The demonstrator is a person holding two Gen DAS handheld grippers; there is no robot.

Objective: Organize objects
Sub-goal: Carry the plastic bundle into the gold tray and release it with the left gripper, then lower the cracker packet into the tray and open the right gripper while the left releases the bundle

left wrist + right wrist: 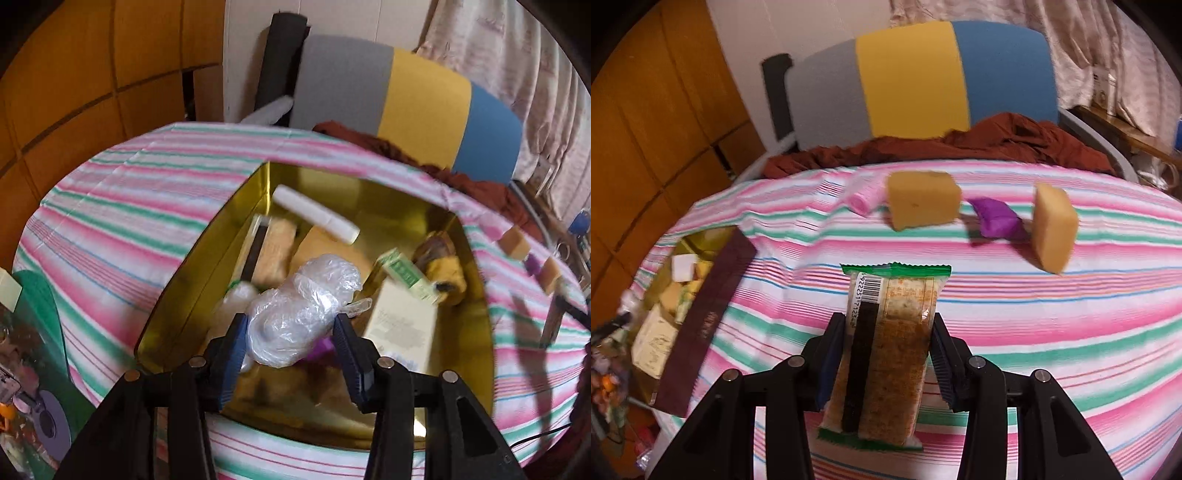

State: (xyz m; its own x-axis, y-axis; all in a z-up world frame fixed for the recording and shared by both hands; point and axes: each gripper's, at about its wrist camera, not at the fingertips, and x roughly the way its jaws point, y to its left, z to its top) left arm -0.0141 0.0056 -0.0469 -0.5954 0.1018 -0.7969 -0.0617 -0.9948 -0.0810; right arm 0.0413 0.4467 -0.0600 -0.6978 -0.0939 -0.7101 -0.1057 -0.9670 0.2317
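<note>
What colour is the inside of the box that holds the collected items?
Shiny gold. The inside wall of the box shows best in the left wrist view.

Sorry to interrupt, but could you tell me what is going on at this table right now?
A person is sorting small items into a gold-lined box on a striped tablecloth. The left hand-held gripper hangs over the box with a clear plastic-wrapped bundle between its fingers; whether the right pad touches it is unclear. The right hand-held gripper is shut on a packet of crackers. Two yellow sponge blocks, a purple wrapped item and a pink one lie outside.
</note>
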